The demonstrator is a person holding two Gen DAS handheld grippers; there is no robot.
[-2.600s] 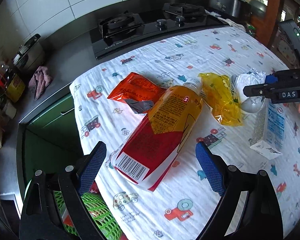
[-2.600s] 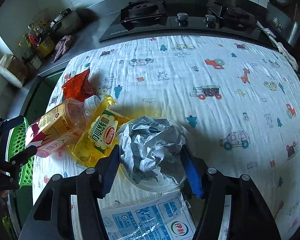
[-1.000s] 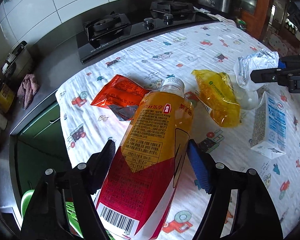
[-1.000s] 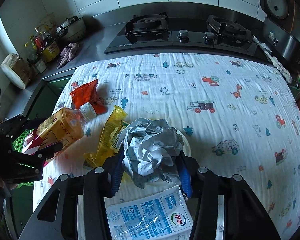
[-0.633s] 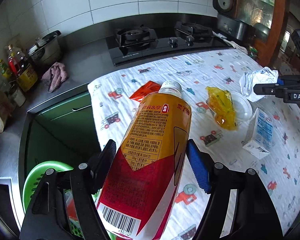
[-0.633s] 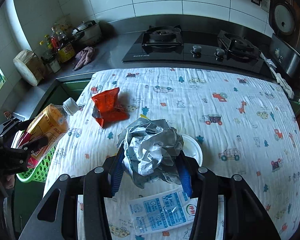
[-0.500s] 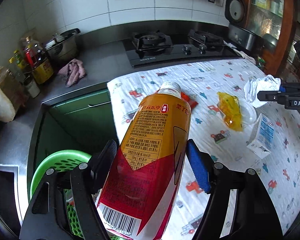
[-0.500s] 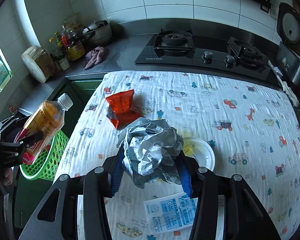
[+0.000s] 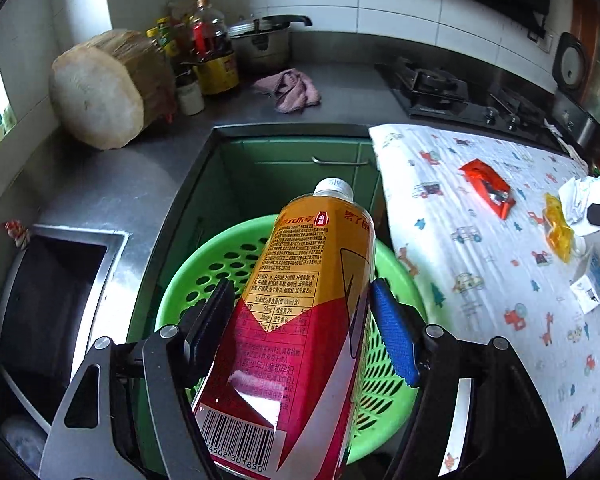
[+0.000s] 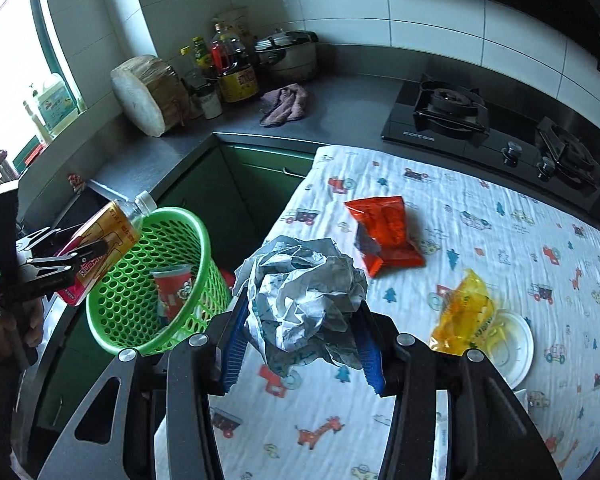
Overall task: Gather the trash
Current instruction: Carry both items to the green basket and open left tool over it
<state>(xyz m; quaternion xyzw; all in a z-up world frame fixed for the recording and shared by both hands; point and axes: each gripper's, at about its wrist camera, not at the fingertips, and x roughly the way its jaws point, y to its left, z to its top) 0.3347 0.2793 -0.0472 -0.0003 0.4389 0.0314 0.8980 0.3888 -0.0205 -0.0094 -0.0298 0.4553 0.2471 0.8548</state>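
- The right gripper [image 10: 302,330] gripped a crumpled grey paper wad [image 10: 304,296] between its blue pads, above the printed tablecloth [image 10: 480,240].
- At far left, the left gripper [image 10: 82,252] held an orange drink bottle [image 10: 108,240] over the green basket's [image 10: 172,320] rim.
- A red cup [image 10: 174,292] lay inside the basket.
- A red wrapper [image 10: 384,232], a yellow bag [image 10: 464,312] and a white dish [image 10: 516,348] lay on the cloth.
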